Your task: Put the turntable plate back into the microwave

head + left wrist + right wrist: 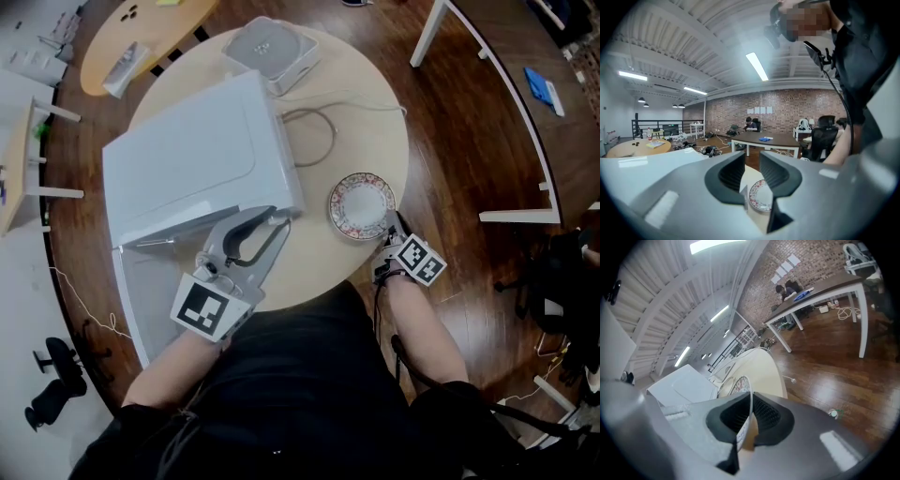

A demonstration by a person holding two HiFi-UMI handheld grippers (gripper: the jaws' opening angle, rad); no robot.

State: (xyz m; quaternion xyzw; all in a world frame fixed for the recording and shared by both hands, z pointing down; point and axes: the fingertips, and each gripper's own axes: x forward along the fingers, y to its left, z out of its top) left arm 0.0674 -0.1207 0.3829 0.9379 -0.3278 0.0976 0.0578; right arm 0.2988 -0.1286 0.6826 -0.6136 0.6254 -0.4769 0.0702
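Note:
The turntable plate (361,204), white with a flowered rim, lies on the round table (375,122) just right of the white microwave (197,155). The microwave's door (131,300) hangs open toward me. My right gripper (392,227) is shut on the plate's near right rim; in the right gripper view the rim (746,404) runs between the pads of the right gripper (752,417). My left gripper (277,219) stands open at the microwave's front right corner with nothing gripped. Past the open left gripper (751,171) the plate (759,197) shows on the table.
A white square device (267,47) and a looped cable (314,131) lie at the table's back. Another wooden table (141,33) stands at the upper left, and a white table frame (506,94) at the right. My torso fills the near edge.

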